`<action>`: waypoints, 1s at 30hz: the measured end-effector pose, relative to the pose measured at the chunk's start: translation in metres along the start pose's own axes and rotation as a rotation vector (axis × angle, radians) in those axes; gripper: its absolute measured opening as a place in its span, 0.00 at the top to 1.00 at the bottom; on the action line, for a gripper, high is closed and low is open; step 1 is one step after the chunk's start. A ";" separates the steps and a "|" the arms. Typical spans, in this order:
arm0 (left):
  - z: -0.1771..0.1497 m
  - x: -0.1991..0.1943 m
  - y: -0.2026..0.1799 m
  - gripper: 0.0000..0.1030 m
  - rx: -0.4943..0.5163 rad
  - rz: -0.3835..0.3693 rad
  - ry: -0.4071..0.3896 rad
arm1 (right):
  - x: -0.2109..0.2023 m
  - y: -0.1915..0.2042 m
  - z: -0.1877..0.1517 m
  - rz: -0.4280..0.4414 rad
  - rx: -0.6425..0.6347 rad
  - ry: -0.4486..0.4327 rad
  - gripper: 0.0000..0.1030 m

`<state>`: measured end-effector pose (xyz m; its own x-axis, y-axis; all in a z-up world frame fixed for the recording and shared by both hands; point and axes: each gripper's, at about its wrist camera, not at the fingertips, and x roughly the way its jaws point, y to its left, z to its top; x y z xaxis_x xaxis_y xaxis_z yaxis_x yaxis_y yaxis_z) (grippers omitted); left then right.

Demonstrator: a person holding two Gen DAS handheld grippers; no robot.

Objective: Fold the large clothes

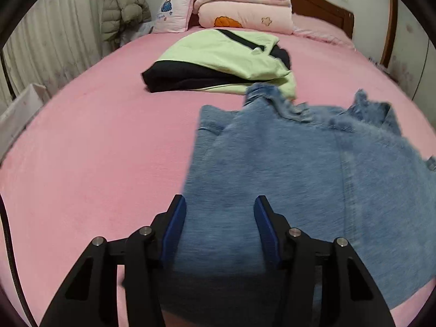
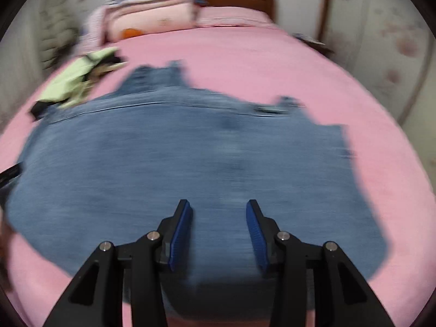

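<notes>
A blue denim garment [image 1: 299, 169] lies spread on the pink bed [image 1: 95, 163]. It also fills the middle of the right wrist view [image 2: 177, 169], which is motion-blurred. My left gripper [image 1: 220, 204] is open over the garment's near left edge, nothing between the fingers. My right gripper [image 2: 219, 207] is open above the near middle of the denim, empty. The frayed far ends of the denim [image 1: 275, 100] reach toward a folded pile.
A folded pale green and black garment [image 1: 226, 60] lies farther up the bed, also in the right wrist view [image 2: 73, 81]. Pink pillows and folded quilts [image 1: 242, 8] sit by the wooden headboard [image 1: 321, 8]. A puffy coat [image 1: 122, 8] hangs at the left.
</notes>
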<state>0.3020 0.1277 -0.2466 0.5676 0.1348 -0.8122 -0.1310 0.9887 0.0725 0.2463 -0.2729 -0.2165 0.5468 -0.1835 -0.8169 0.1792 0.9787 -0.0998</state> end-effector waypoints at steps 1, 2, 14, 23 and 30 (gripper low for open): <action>-0.002 0.001 0.003 0.49 0.001 0.011 0.005 | 0.004 -0.018 -0.003 -0.015 0.033 0.005 0.59; -0.003 0.002 0.007 0.48 -0.012 0.000 0.014 | 0.007 -0.039 -0.005 -0.054 0.068 0.016 0.59; 0.004 0.002 0.015 0.44 -0.030 0.025 0.028 | 0.010 -0.092 -0.009 -0.081 0.193 0.054 0.53; 0.033 -0.079 0.000 0.13 -0.005 -0.024 -0.065 | -0.065 -0.069 0.023 0.084 0.236 -0.037 0.52; 0.041 -0.147 -0.014 0.13 -0.056 -0.166 -0.065 | -0.127 -0.017 0.037 0.204 0.158 -0.093 0.51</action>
<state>0.2539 0.0963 -0.1041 0.6363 -0.0242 -0.7711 -0.0751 0.9928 -0.0931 0.2040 -0.2697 -0.0897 0.6563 0.0017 -0.7545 0.1784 0.9713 0.1573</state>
